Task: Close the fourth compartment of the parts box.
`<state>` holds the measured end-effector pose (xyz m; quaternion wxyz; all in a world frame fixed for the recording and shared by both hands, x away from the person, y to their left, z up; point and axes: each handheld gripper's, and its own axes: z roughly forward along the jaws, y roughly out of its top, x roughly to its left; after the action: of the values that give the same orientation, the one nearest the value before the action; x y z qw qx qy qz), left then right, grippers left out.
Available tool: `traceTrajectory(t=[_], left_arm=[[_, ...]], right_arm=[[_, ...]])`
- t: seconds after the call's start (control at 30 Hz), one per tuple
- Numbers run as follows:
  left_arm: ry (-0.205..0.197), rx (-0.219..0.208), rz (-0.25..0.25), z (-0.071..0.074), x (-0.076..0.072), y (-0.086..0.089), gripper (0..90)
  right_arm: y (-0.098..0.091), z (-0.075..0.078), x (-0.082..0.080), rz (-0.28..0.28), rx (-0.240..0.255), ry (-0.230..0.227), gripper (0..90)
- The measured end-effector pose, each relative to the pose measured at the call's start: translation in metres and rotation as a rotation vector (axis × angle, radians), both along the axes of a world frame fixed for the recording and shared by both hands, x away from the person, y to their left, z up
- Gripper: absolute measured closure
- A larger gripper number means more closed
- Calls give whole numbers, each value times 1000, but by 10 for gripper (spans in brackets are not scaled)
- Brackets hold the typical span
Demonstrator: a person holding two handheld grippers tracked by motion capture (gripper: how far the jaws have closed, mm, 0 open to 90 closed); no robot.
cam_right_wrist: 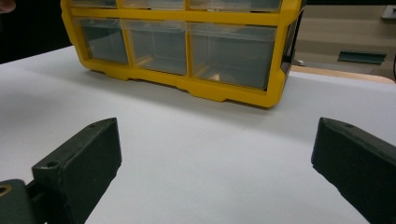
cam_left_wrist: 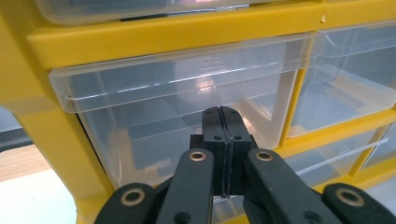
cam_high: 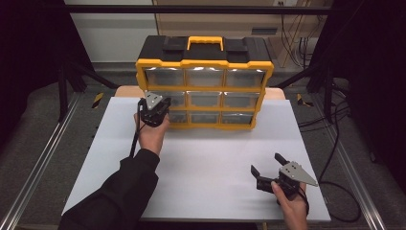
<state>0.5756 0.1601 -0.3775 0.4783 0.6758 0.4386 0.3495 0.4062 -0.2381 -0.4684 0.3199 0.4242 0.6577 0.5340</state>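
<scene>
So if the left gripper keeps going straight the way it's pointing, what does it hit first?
Most likely the clear drawer at the left end of the yellow organizer. The left gripper, jaws pressed together, points at that drawer's front from close up; whether it already touches is unclear.

Yellow-framed organiser (cam_high: pixel 205 64), clear drawers (cam_left_wrist: pixel 177 102), white table (cam_high: pixel 206 163), black hand-held gripper (cam_left_wrist: pixel 223 140)

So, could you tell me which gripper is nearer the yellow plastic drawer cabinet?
Left. The left gripper is at the yellow plastic drawer cabinet; the right gripper rests apart.
</scene>
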Motion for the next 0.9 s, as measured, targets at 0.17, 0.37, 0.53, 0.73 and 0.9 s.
traceTrajectory(t=[0.17,0.37,0.53,0.73,0.9], left_arm=[[-3,-4,1,0,1,-1,900],[-6,0,-2,0,2,-2,900],[-11,-1,-4,0,3,-4,900],[-18,-3,-4,-1,4,-5,900],[-22,0,-4,-1,4,-6,899]], right_arm=[[0,0,0,-1,2,2,19],[0,0,0,0,1,2,19],[0,0,1,0,2,2,19],[0,0,0,-2,-1,1,19],[0,-1,1,0,-1,2,19]])
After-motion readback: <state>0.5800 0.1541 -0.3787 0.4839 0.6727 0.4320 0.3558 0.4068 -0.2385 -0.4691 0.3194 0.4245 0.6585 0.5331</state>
